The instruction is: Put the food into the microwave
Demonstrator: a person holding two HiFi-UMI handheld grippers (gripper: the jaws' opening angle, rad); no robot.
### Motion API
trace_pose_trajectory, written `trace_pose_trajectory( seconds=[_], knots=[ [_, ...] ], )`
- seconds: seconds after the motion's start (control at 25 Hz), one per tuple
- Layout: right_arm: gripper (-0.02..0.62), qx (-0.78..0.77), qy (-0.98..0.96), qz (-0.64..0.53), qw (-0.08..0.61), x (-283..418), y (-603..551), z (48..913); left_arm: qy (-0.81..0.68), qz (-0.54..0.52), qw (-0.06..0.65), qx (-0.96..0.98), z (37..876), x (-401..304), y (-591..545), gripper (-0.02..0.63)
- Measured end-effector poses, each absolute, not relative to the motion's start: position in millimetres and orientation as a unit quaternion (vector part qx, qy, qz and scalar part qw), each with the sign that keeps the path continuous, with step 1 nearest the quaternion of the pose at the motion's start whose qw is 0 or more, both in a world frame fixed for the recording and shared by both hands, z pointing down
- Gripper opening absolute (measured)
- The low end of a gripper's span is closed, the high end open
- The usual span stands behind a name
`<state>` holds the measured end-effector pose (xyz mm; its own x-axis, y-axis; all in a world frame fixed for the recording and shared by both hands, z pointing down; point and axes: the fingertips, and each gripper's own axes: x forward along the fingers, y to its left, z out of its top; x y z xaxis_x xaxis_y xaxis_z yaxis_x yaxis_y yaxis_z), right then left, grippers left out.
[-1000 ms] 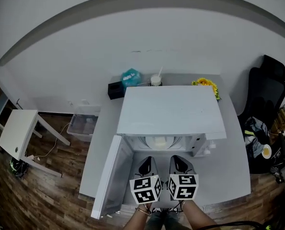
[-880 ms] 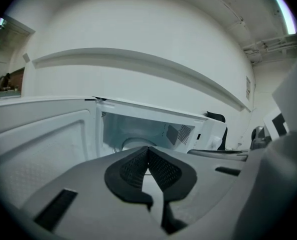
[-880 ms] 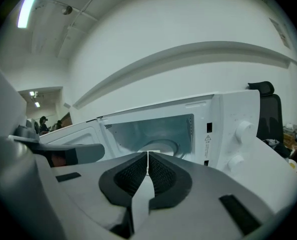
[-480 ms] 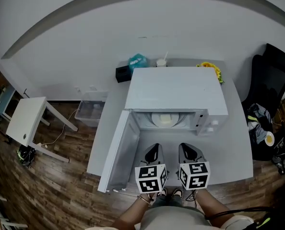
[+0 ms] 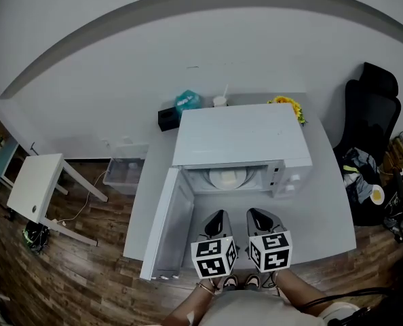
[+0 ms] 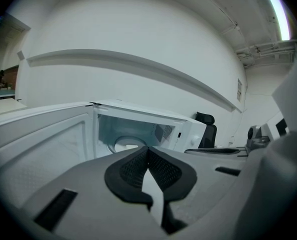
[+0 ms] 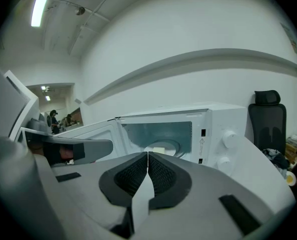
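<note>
Two tools are hanging side by side just in front of the open microwave (image 5: 239,145): your left tool (image 5: 217,214) and your right tool (image 5: 256,213), both pointing at its cavity. Each is pressing its jaws fully together, and neither is gripping anything.

One door (image 5: 167,226) is standing swung out to your left, its inner face turned toward the left tool.

One piece of food (image 7: 158,149), a pale block, is lying on the round plate (image 5: 227,177) inside the cavity, well apart from both tools.

One grey surface (image 5: 323,209) is carrying the microwave, and your tools are hovering over its front part.

Several items are sitting behind the microwave near the wall: a black box (image 5: 166,119), a teal bag (image 5: 186,102) just beside it, a cup (image 5: 220,100) with a straw, and yellow flowers (image 5: 286,104) at the right rear corner.

One black chair (image 5: 374,114) is standing off the surface's right end.
</note>
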<state>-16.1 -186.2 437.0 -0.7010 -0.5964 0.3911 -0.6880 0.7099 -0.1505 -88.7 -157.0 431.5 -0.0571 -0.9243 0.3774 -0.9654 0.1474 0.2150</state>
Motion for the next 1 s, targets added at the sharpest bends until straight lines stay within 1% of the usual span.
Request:
trace_pose_trajectory(
  seconds=[0.44,1.0],
  knots=[
    [0.018,0.364,-0.906,0.161,0.142,-9,-189,433,-0.725,0.044,0.226,0.649,430,-91,-160,0.003],
    [0.015,0.362,-0.906,0.147,0.164,-5,-191,437,-0.726,0.057,0.232,0.645,437,-88,-162,0.003]
  ],
)
